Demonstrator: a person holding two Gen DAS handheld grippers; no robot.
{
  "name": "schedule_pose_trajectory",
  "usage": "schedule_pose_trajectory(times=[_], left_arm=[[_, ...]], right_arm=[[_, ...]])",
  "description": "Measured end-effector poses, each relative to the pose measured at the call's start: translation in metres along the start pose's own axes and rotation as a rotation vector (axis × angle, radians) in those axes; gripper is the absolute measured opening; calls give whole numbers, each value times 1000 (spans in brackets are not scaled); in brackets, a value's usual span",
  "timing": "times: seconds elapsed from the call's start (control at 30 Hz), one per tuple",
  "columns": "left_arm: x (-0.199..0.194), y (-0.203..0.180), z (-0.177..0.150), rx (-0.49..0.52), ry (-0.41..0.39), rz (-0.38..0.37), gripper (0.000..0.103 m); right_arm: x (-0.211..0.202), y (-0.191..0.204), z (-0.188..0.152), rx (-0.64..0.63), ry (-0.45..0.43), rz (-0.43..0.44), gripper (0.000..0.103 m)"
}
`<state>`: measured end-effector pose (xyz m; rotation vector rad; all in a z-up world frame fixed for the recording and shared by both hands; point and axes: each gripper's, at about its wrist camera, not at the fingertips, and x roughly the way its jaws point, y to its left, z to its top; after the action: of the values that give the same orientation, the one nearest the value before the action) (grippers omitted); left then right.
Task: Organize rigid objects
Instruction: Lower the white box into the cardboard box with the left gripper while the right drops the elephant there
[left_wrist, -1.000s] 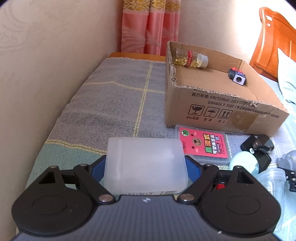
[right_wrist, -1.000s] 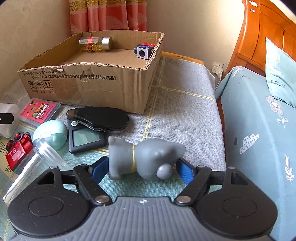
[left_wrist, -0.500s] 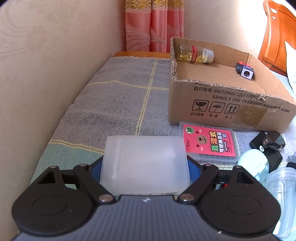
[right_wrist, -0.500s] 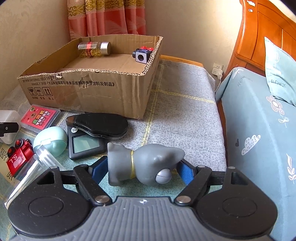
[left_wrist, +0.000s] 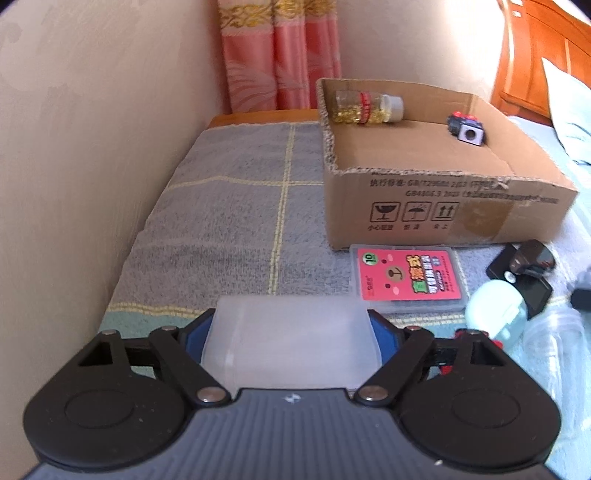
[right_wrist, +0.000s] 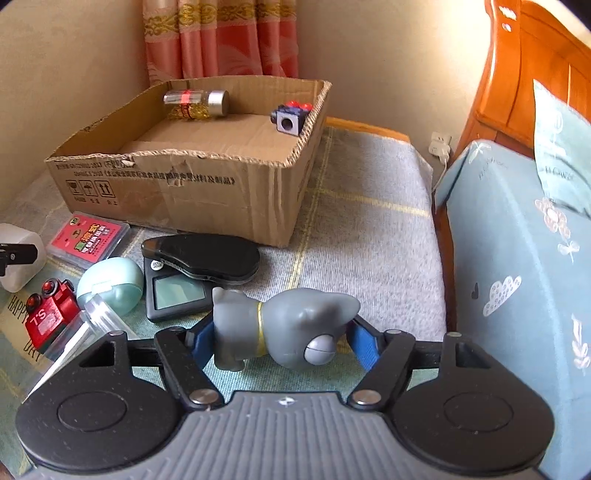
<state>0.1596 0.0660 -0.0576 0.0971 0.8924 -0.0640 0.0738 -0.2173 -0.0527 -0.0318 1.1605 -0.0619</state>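
Left gripper (left_wrist: 291, 332) clamps translucent plastic box (left_wrist: 291, 343); right gripper (right_wrist: 280, 332) clamps grey elephant figurine (right_wrist: 284, 328) crosswise; cardboard box (right_wrist: 184, 184) ahead-left of right jaws.

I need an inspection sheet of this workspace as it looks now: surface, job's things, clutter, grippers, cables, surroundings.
Surface: grey checked cloth over a bench.
Job's things: brown cardboard box holds a clear bottle of yellow capsules and a small dark cube toy.
Clutter: pink card case, mint egg-shaped case, black pocket scale, red toy car, clear plastic cup.
Grippers: left gripper shut on translucent white plastic box; right gripper shut on grey rubber animal figure.
Cables: white charger plug.
Surroundings: pink curtain, wooden bed.
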Motion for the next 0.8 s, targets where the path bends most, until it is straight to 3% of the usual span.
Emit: schedule_pose_trajectory(times=[0.23,0.47,0.63,0.8], left_arm=[[-35,0,17,92,-17,-69,83],[-62,-15,65,170,-123,-154,83],[-52,-37,113,205,-204,-191,83],[-15,-63,155,201,-216,-173,83]], right_arm=[[-22,4,15,-99,-31,34,76],[-47,2,41,-150,-79,95,76],[-57,1,61,-178,-117,106,76],[-62,3,78,-203,-153,88,76]])
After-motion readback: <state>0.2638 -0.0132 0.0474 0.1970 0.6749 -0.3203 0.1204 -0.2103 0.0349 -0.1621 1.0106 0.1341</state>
